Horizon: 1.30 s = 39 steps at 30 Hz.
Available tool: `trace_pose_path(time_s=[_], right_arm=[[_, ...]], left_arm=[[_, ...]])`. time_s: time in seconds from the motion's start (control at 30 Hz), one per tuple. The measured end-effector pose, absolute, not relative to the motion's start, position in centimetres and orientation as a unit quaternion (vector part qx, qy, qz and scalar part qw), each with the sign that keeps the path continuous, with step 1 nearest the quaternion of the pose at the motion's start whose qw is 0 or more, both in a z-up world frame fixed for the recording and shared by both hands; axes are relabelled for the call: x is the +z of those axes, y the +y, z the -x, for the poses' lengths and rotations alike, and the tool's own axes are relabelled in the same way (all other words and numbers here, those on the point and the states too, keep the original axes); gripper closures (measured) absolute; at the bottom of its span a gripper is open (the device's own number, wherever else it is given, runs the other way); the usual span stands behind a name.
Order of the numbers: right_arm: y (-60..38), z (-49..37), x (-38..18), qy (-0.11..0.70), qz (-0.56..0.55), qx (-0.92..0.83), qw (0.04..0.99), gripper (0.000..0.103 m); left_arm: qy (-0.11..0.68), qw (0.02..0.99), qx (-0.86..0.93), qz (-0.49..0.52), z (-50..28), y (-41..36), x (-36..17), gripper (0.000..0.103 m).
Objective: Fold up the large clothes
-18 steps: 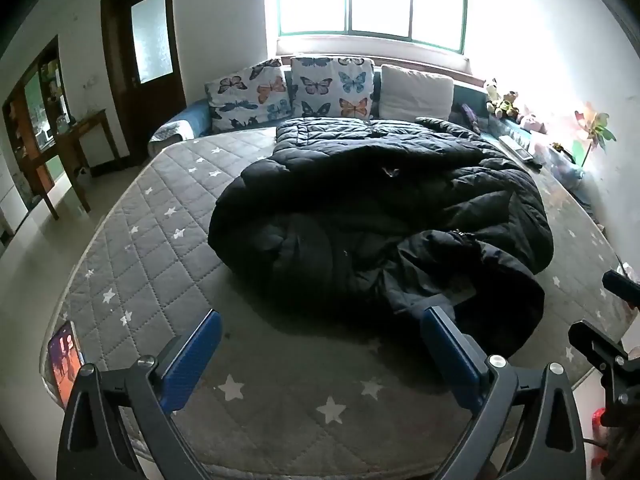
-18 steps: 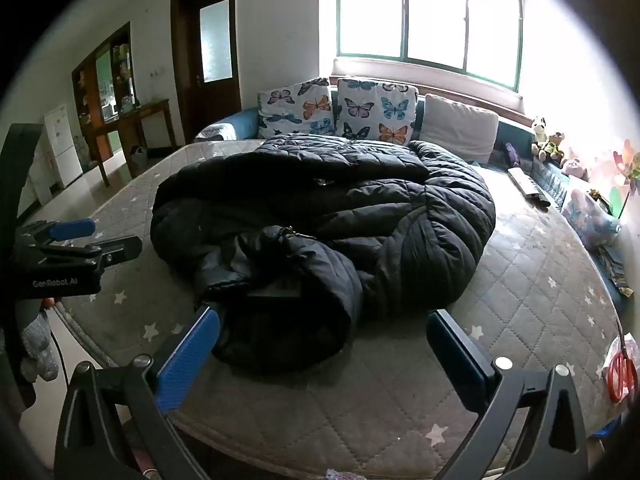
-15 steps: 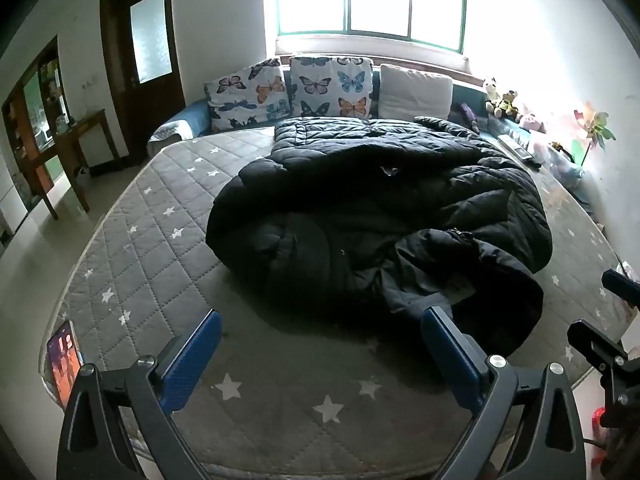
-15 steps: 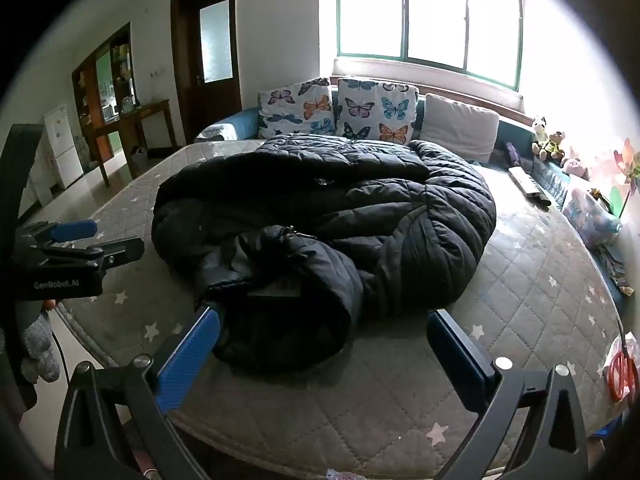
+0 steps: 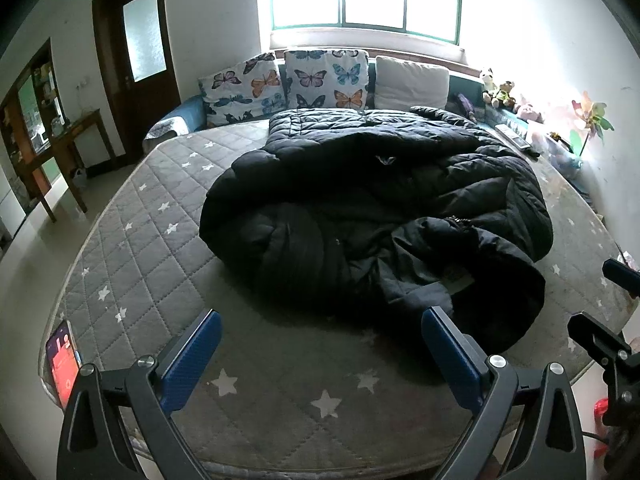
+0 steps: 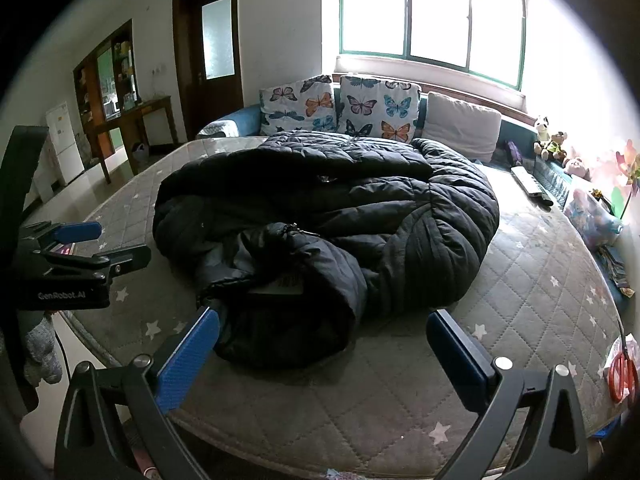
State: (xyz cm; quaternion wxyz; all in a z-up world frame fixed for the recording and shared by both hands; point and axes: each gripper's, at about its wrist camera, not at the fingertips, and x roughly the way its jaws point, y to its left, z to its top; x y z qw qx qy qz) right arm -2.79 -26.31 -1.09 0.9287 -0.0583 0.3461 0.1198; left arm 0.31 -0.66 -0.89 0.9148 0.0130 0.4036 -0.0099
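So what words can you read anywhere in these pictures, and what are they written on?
"GenRobot.AI": on the side of the left gripper, seen from the right wrist view.
White tag inside the black coat: has print, too small to read.
Phone at the mattress edge: screen lit red, text too blurred to read.

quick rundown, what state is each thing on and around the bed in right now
black puffer coat: crumpled in a heap on the mattress, unfolded
left tongs: open, holding nothing
right tongs: open, holding nothing
smartphone: screen lit, at the mattress corner
dark wooden door: shut
grey star-quilted mattress: bare, no sheet
red-handled scissors: lying at the mattress edge, blades hidden
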Motion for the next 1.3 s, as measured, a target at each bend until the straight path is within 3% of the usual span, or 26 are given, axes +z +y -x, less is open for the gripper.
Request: trace_pose_path(time_s=[1.3], right_arm=[[-26.41,1.96,-1.52,0.353,0.057,0.115,0.927,0.0]], left_arm=[[0.409,0.912,0.0,-0.01,-1.02,0.17,-1.17,0.0]])
